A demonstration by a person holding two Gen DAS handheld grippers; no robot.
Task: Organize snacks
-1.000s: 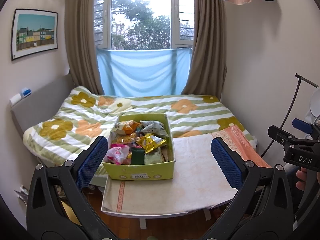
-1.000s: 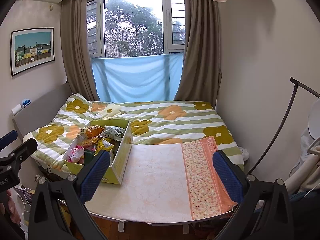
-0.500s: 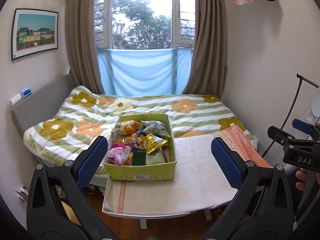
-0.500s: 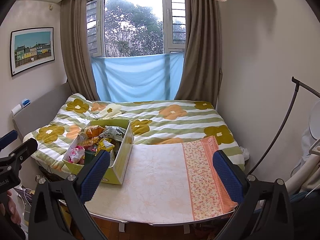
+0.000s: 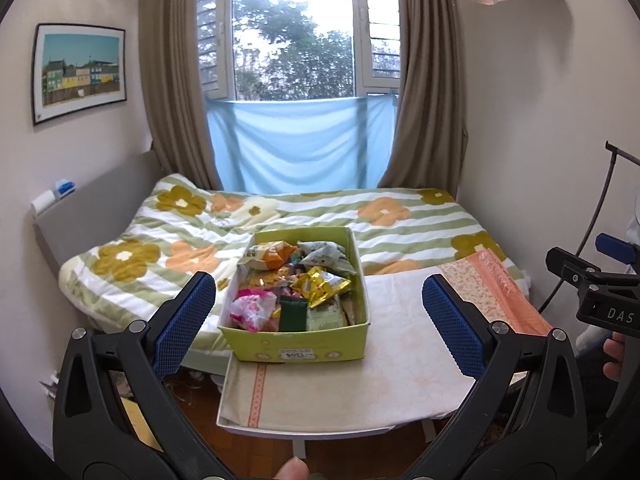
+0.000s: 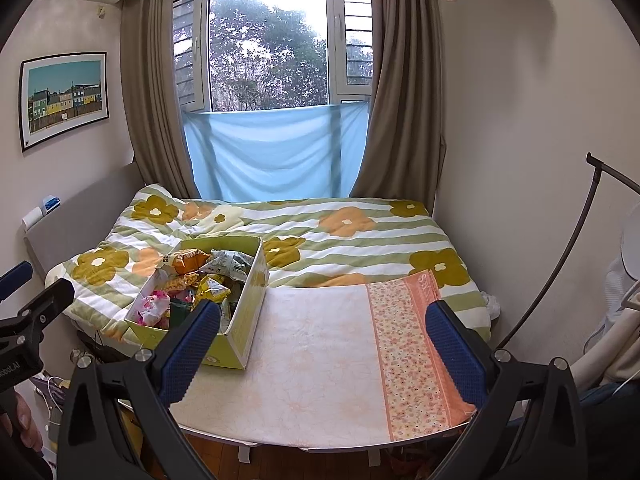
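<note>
Table (image 5: 400, 368), snack box (image 5: 296, 344), tongs (image 5: 318, 322) apparently empty

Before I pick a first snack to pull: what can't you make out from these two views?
- Lower layers in the green box: left wrist view, covered by the top packets.
- Box's near snacks: right wrist view, hidden behind the right claw's left finger.
- Label print on the box front: too small.
- Table's near corners: blocked by the left claw's fingers.

A box (image 5: 296, 350) label ahead of the left gripper (image 5: 318, 318) is showing "1306"; the right gripper (image 5: 612, 312) is showing "DAS".
</note>
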